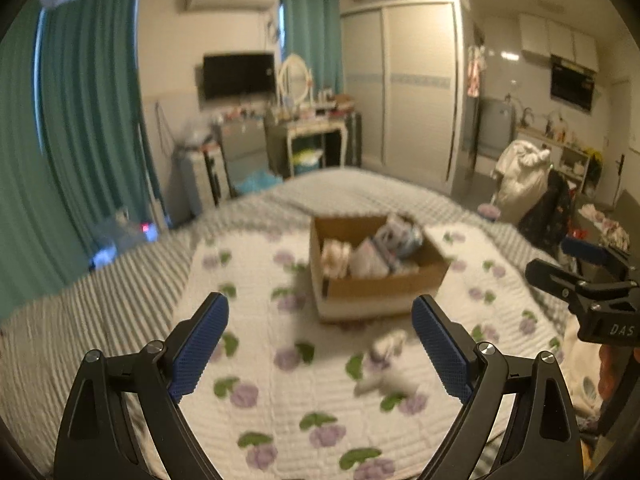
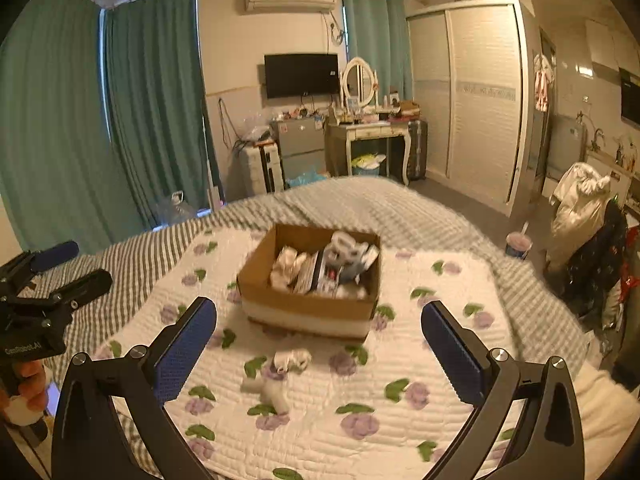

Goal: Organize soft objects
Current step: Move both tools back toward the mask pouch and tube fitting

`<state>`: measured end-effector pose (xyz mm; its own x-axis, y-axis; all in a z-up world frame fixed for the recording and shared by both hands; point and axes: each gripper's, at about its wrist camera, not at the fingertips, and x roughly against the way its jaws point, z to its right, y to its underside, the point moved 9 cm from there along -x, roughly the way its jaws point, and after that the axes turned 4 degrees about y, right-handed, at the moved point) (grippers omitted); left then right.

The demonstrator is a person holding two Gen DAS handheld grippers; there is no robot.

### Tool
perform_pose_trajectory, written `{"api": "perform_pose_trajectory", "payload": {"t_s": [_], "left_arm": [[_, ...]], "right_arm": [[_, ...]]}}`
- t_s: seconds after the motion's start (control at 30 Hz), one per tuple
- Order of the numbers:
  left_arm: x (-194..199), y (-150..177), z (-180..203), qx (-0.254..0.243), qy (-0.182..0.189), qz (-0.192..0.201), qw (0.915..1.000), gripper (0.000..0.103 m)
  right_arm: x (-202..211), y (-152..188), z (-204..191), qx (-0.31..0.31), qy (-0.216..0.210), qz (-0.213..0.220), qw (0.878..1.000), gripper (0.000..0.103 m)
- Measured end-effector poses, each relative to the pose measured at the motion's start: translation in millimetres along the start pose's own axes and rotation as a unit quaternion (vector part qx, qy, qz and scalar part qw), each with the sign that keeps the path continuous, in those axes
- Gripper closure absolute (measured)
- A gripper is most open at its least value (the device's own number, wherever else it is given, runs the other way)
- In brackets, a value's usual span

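Note:
A brown cardboard box (image 1: 384,284) (image 2: 280,300) stands on the flowered quilt (image 1: 280,400) (image 2: 440,344) and holds several soft white and grey items (image 1: 372,252) (image 2: 324,264). A small white and purple sock-like piece (image 1: 386,364) (image 2: 280,372) lies on the quilt in front of the box. My left gripper (image 1: 320,344) is open and empty above the quilt, to the left of that piece. My right gripper (image 2: 320,352) is open and empty, with the piece lying between its fingers in view. Each gripper shows at the edge of the other's view: the right (image 1: 576,280), the left (image 2: 60,280).
The striped grey bedspread (image 1: 100,312) (image 2: 400,204) lies under the quilt. Beyond the bed stand a dressing table (image 2: 368,132), a TV (image 2: 302,74), a wardrobe (image 2: 476,96), teal curtains (image 2: 120,120) and a chair with clothes (image 2: 588,232).

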<state>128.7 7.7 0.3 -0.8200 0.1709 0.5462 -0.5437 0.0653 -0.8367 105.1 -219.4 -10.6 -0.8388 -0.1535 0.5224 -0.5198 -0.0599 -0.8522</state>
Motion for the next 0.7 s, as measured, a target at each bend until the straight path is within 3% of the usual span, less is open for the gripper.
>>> {"api": "perform_pose_trajectory", "payload": {"t_s": [0.13, 0.33, 0.53, 0.7], "left_arm": [[-39.3, 43.2, -13.2, 0.048, 0.01, -0.044, 0.9978, 0.009], [-84.3, 91.5, -23.5, 0.038, -0.016, -0.074, 0.9964, 0.009], [-119.9, 129.3, -28.9, 0.011, -0.013, -0.104, 0.9945, 0.009], [-133.4, 143.3, -34.4, 0.014, -0.01, -0.127, 0.9918, 0.009]], "right_arm": [[-44.7, 43.8, -13.3, 0.009, 0.002, -0.027, 1.0, 0.0], [-115.8, 106.6, -34.8, 0.016, -0.021, -0.098, 0.995, 0.002], [-165.7, 159.6, -56.2, 0.042, -0.041, -0.161, 0.985, 0.017], [-191.1, 180.9, -66.5, 0.05, -0.059, -0.193, 0.978, 0.032]]}}
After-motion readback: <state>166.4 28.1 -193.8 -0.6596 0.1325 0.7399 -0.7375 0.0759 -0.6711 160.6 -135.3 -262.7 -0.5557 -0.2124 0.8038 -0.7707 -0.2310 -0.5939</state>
